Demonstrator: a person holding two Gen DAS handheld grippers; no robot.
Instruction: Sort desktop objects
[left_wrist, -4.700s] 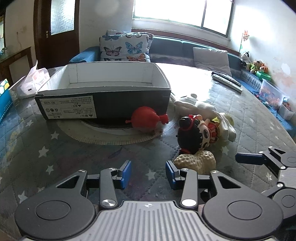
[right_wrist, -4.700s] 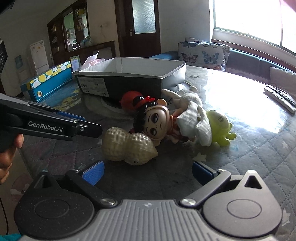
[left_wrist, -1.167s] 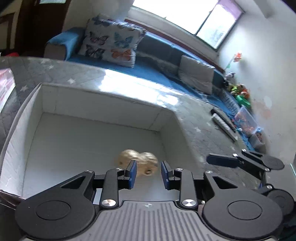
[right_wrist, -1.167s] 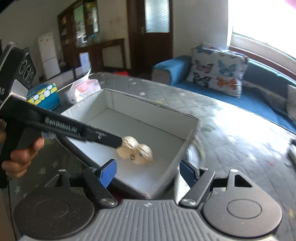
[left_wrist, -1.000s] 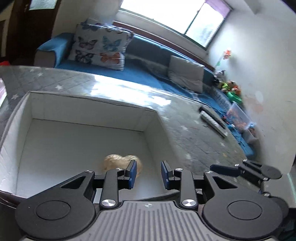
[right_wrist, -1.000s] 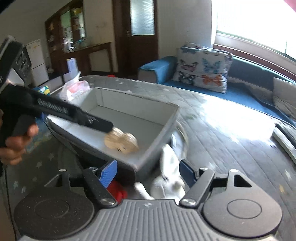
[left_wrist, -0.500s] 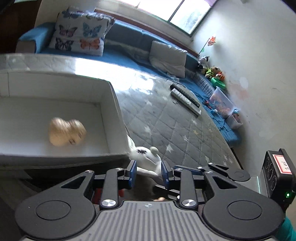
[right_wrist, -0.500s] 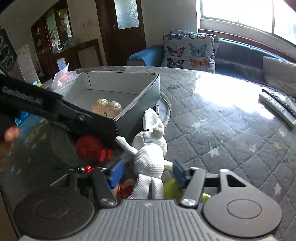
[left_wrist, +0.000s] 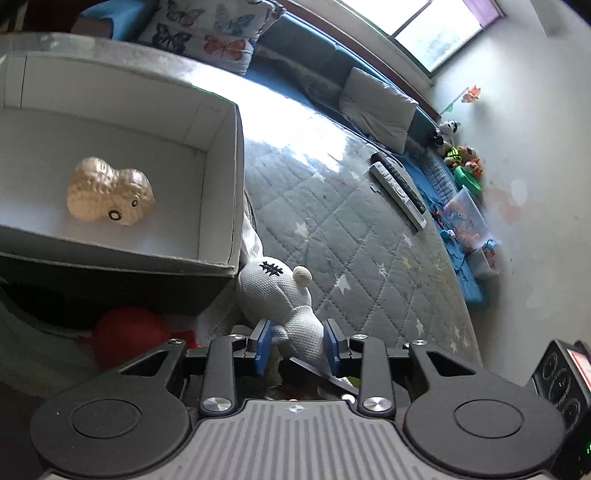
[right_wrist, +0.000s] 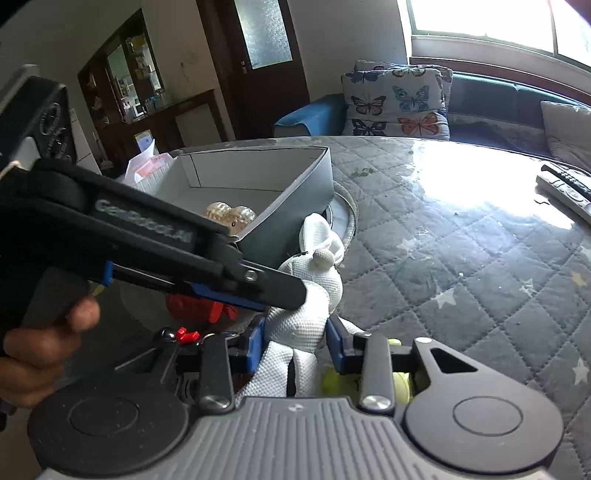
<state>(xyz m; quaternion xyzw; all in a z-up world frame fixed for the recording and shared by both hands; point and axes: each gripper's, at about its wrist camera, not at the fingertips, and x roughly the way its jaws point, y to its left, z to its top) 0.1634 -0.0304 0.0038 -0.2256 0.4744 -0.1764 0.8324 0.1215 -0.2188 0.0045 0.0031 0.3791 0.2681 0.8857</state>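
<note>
A white plush rabbit (left_wrist: 275, 291) lies on the table against the corner of the open cardboard box (left_wrist: 236, 177). My left gripper (left_wrist: 297, 345) has its blue pads on either side of the rabbit's lower body. My right gripper (right_wrist: 295, 341) is shut on the white plush rabbit (right_wrist: 314, 291), its pads pressing the fabric. The left gripper's finger (right_wrist: 255, 280) crosses the right wrist view and reaches the rabbit. A tan peanut toy (left_wrist: 109, 190) lies inside the box and also shows in the right wrist view (right_wrist: 231, 214).
A red toy (left_wrist: 127, 334) lies in front of the box (right_wrist: 306, 184). A yellow-green toy (right_wrist: 400, 382) sits under my right gripper. Two remote controls (left_wrist: 397, 190) lie far right on the quilted table (left_wrist: 351, 236). A sofa with butterfly cushions (right_wrist: 395, 101) stands behind.
Both grippers have come down from the box onto the white rabbit. The right gripper has closed on it. The peanut toy stays in the box.
</note>
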